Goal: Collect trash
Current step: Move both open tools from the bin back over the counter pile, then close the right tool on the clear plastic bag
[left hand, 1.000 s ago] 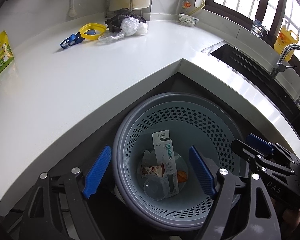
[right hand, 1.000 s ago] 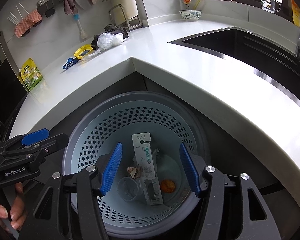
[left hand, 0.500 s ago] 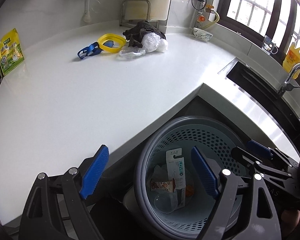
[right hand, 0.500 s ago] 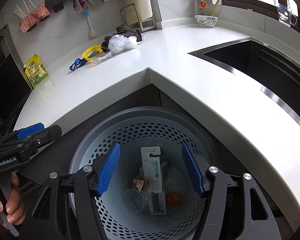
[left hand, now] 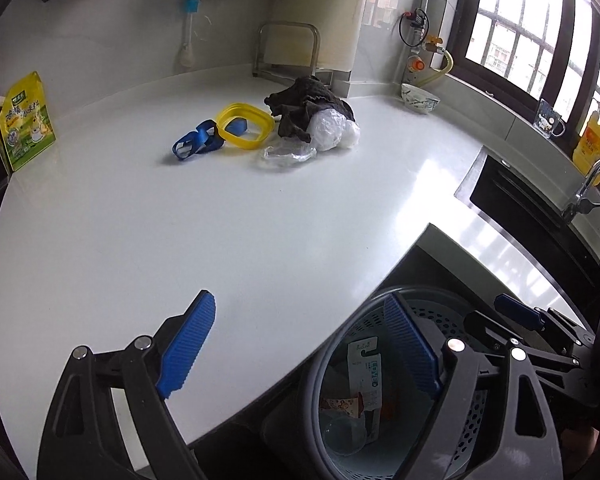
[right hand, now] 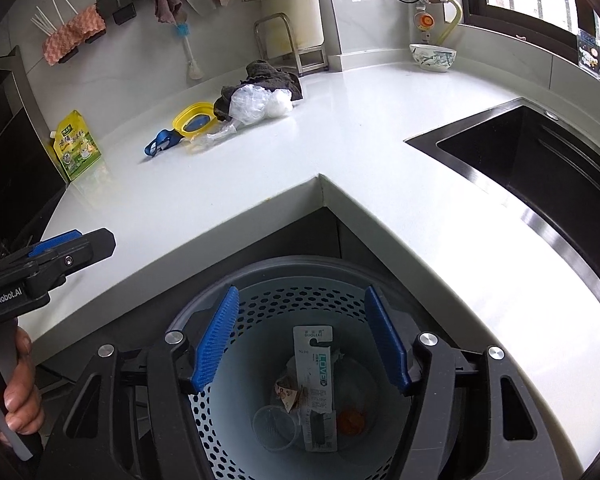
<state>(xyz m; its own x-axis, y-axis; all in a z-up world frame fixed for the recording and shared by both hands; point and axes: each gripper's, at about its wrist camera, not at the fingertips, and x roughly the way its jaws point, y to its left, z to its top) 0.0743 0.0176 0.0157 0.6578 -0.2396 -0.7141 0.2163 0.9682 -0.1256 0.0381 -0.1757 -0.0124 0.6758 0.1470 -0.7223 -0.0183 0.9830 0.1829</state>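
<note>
A grey perforated trash basket (right hand: 284, 276) stands on the floor below the counter corner; it also shows in the left wrist view (left hand: 340, 344). Inside lie a white card package (right hand: 316, 376), a snack wrapper (right hand: 288, 394), a clear cup (right hand: 274, 428) and an orange scrap (right hand: 350, 420). My right gripper (right hand: 304, 344) is open and empty above the basket. My left gripper (left hand: 300, 348) is open and empty over the counter edge. On the counter lie a crumpled clear plastic bag (left hand: 332, 130), a clear wrapper (left hand: 288, 154), a yellow lid (left hand: 244, 126) and a blue strap (left hand: 196, 144).
A dark cloth (left hand: 304, 102) lies behind the plastic bag. A yellow-green pouch (left hand: 26, 126) stands at the counter's left end. A bowl (left hand: 420, 98) sits by the window. A black sink (right hand: 540, 160) is set in the counter on the right.
My left gripper has risen and swung left, from over the basket to over the counter edge. My right gripper has lifted a little above the basket. Both stay open.
</note>
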